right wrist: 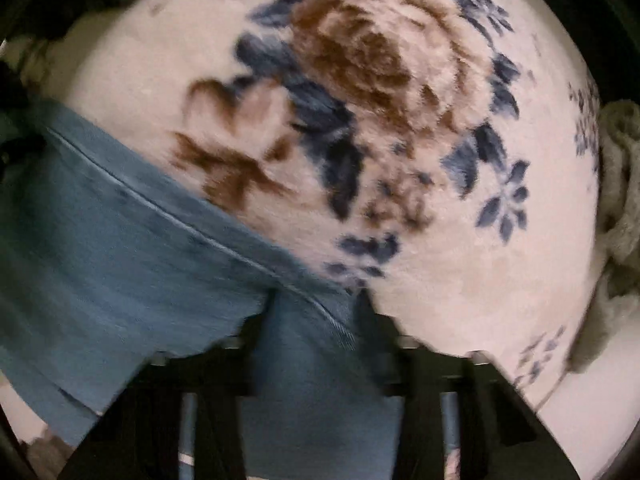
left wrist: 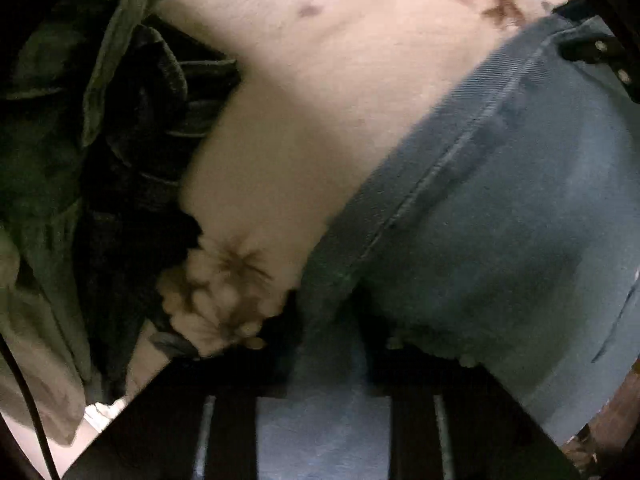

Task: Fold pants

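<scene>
Pale floral blanket (right wrist: 460, 292) carries the jeans (left wrist: 500, 240), and each gripper pinches denim at one edge.

The jeans lie flat along the blanket, seam (left wrist: 436, 168) running straight. The left gripper (left wrist: 324, 360) has its fingers closed on blue cloth; the right gripper (right wrist: 316, 344) also clamps a fold of denim at the seam. To fold well, I think both should lift together, keep the edge tight between them, and carry it evenly over, so the seam stays straight. A pile of dark clothes (left wrist: 132, 152) lies near on the left; keep away from it.
</scene>
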A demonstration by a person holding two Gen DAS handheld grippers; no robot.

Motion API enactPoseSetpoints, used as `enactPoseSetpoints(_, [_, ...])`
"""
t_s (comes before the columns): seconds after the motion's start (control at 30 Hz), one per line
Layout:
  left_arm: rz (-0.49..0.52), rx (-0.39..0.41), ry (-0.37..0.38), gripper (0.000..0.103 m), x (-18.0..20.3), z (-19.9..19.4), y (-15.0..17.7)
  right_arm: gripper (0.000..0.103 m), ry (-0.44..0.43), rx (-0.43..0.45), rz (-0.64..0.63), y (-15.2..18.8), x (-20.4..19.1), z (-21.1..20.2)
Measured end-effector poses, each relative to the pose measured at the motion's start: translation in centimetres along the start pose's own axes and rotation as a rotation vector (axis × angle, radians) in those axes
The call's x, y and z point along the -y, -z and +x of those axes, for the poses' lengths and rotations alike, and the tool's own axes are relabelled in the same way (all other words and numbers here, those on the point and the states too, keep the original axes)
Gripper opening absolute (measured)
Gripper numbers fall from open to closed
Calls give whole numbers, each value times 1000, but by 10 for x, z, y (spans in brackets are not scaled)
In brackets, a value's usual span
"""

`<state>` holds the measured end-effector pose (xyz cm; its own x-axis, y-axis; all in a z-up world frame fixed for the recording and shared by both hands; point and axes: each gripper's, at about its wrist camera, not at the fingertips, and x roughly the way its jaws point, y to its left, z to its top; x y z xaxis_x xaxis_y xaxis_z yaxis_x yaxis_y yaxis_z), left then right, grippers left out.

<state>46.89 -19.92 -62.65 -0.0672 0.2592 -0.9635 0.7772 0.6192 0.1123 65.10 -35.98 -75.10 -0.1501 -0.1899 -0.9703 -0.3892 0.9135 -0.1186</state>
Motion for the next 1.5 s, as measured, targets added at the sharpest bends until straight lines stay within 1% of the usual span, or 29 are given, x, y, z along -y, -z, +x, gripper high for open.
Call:
enactPoseSetpoints(0.03, [-17, 17, -7, 12, 1, -3, 4, 13, -6, 18, 8, 2, 0, -3])
enactPoseSetpoints(0.07, [-35, 32, 1, 10, 2, -6, 8, 12, 4, 33, 8, 4, -2, -6])
enactPoseSetpoints(0.1, [-56, 51, 4, 9, 2, -10, 13, 8, 29, 54, 4, 8, -4, -10])
enactPoseSetpoints(0.17, [-107, 75, 50, 7, 2, -20, 26, 8, 37, 91, 21, 19, -7, -17])
enactPoseSetpoints(0.23, [-143, 116, 63, 7, 3, -32, 38, 7, 41, 137, 49, 31, -3, -27])
enactPoseSetpoints(0.27, [-157, 134, 63, 7, 3, -37, 44, 7, 28, 160, 76, 38, 1, -34])
enactPoseSetpoints(0.33, [-184, 141, 77, 6, 10, -44, 58, 7, 1, 198, 131, 51, 10, -48])
enactPoseSetpoints(0.37, [-193, 159, 64, 6, 16, -50, 66, 7, -9, 214, 149, 57, 12, -54])
enactPoseSetpoints(0.4, [-213, 168, 69, 6, 22, -54, 75, 7, -17, 225, 164, 65, 12, -60])
enactPoseSetpoints(0.43, [-239, 177, 77, 6, 27, -60, 86, 7, -20, 249, 183, 82, 5, -70])
enactPoseSetpoints(0.47, [-263, 197, 72, 6, 32, -67, 94, 7, -25, 268, 192, 92, 4, -78])
enactPoseSetpoints(0.57, [-343, 231, 92, 6, 54, -93, 128, 7, -43, 311, 224, 125, -6, -95])
enactPoseSetpoints(0.6, [-378, 233, 118, 6, 66, -102, 143, 7, -54, 317, 238, 137, -12, -99])
enactPoseSetpoints(0.63, [-414, 243, 125, 6, 75, -111, 152, 7, -69, 318, 262, 156, -22, -103])
enactPoseSetpoints(0.7, [-469, 243, 155, 6, 87, -125, 170, 7, -101, 292, 287, 191, -36, -104])
enactPoseSetpoints(0.73, [-516, 238, 176, 6, 86, -124, 184, 7, -104, 284, 291, 204, -48, -103])
enactPoseSetpoints(0.77, [-551, 223, 193, 6, 99, -122, 195, 7, -118, 272, 297, 217, -54, -100])
enactPoseSetpoints(0.83, [-627, 159, 227, 6, 122, -108, 211, 7, -141, 235, 299, 243, -69, -90])
enactPoseSetpoints(0.9, [-661, 97, 225, 6, 149, -80, 227, 7, -159, 201, 288, 266, -85, -76])
enactPoseSetpoints(1.0, [-713, 49, 255, 6, 170, -45, 240, 7, -170, 143, 254, 289, -109, -49])
enactPoseSetpoints(1.07, [-743, 41, 269, 6, 175, -26, 245, 7, -154, 114, 214, 298, -124, -33])
enactPoseSetpoints(1.13, [-762, 21, 285, 6, 176, -6, 242, 7, -139, 94, 197, 303, -134, -20])
enactPoseSetpoints(1.23, [-776, -3, 289, 9, 172, 5, 230, 8, -99, 65, 195, 305, -143, -7])
enactPoseSetpoints(1.3, [-794, -21, 291, 10, 169, 4, 224, 15, -96, 48, 219, 306, -144, -3])
enactPoseSetpoints(1.37, [-781, -24, 276, 11, 166, 1, 214, 28, -97, 27, 256, 309, -145, -1])
enactPoseSetpoints(1.4, [-775, -19, 261, 15, 167, -2, 212, 49, -106, 29, 273, 312, -145, -2])
enactPoseSetpoints(1.43, [-767, -6, 249, 24, 169, -8, 211, 80, -114, 28, 297, 315, -145, -5])
enactPoseSetpoints(1.47, [-757, 21, 253, 32, 172, -15, 210, 88, -123, 26, 319, 319, -145, -8])
enactPoseSetpoints(1.5, [-751, 45, 265, 54, 174, -21, 209, 89, -145, 33, 339, 324, -144, -13])
